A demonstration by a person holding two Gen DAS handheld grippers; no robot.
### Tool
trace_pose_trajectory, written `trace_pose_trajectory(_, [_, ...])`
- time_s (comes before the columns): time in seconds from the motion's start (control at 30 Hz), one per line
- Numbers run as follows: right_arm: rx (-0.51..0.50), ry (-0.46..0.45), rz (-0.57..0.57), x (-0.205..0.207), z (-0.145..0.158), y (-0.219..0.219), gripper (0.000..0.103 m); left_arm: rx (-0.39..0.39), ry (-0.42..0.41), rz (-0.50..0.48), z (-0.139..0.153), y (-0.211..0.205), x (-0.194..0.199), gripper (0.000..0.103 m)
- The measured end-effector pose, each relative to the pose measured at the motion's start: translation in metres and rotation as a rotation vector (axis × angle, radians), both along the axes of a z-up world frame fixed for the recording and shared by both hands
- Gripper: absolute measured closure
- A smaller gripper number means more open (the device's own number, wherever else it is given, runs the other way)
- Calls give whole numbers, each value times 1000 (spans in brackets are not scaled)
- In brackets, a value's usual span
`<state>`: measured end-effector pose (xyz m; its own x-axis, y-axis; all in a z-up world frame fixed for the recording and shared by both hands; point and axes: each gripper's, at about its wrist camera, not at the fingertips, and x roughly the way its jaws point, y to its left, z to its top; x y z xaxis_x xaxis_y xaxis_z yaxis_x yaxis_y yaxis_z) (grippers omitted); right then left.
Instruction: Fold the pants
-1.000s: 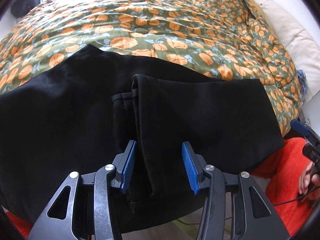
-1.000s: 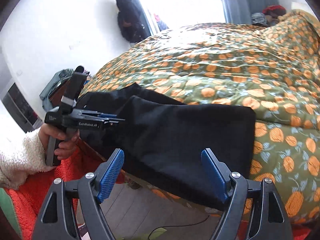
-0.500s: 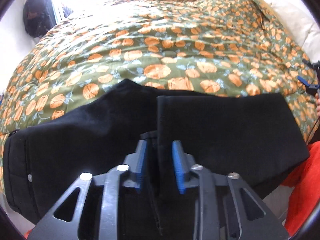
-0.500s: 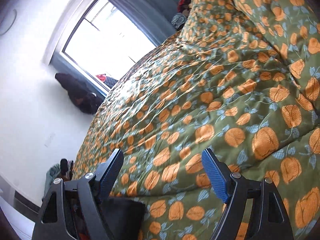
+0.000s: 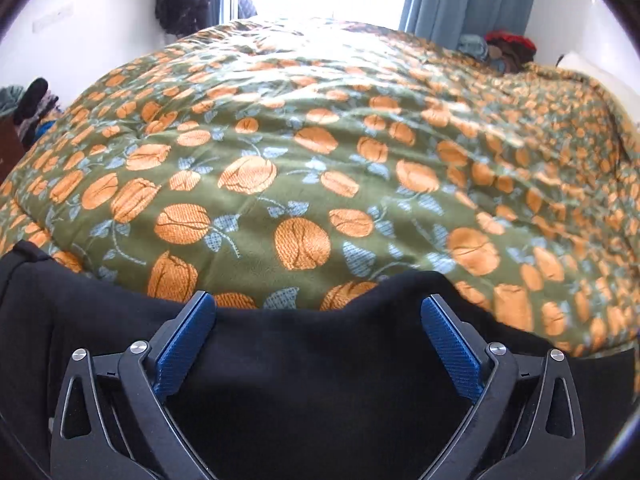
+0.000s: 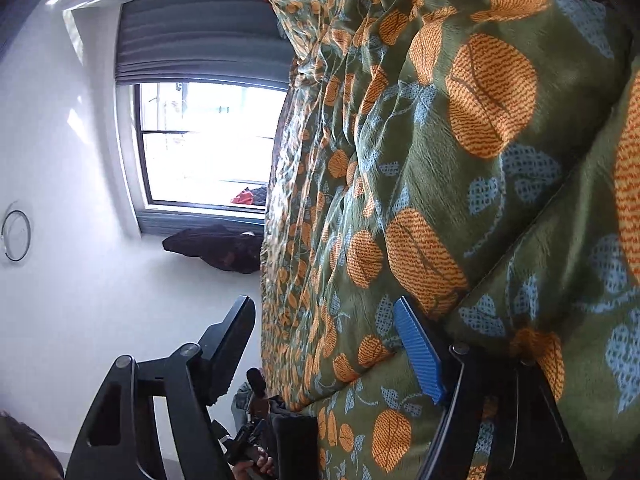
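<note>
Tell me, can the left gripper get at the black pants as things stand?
Probably yes. The left gripper hangs right over the black pants, its jaws opening wide, with nothing between them and the cloth.

No readable text, label, brand, number or sign appears in either view. The bedcover carries only a printed fruit-and-leaf pattern, without lettering. The black pants bear no visible tag or print. The tongs show plain blue ribbed pads and bare metal rivets, with no marking that can be read. The white wall unit at 11 o'clock in the right wrist view has no legible badge. The small device in the hand at 6 o'clock of that view is too small and dark for any lettering to be read.
</note>
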<state>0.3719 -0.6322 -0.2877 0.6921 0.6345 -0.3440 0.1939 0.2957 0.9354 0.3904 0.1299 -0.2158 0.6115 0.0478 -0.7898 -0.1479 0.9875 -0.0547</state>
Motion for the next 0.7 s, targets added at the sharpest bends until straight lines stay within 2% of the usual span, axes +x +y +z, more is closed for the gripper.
trace_pose_trajectory(0.03, [-6, 4, 14, 4, 12, 5, 18, 56, 7, -20, -9, -7, 4, 0])
trace_pose_trajectory(0.1, [10, -15, 39, 7, 41, 12, 16, 144, 6, -28, -14, -20, 5, 0])
trace_pose_trajectory(0.17, [20, -54, 57, 12, 76, 13, 15, 172, -5, -26, -12, -23, 2, 0])
trace_pose_trajectory(0.27, [-11, -109, 76, 15, 125, 11, 10, 147, -3, -27, -13, -19, 2, 0])
trace_pose_trajectory(0.37, [-6, -141, 65, 13, 159, 11, 9, 147, -4, -27, -12, -19, 0, 0])
trace_pose_trajectory(0.53, [-6, -171, 59, 6, 192, 22, 8, 148, -4, -26, -10, -21, -1, 0])
trace_pose_trajectory(0.7, [13, -167, 79, 1, 207, 46, 8, 147, -4, -27, -10, -20, -1, 0])
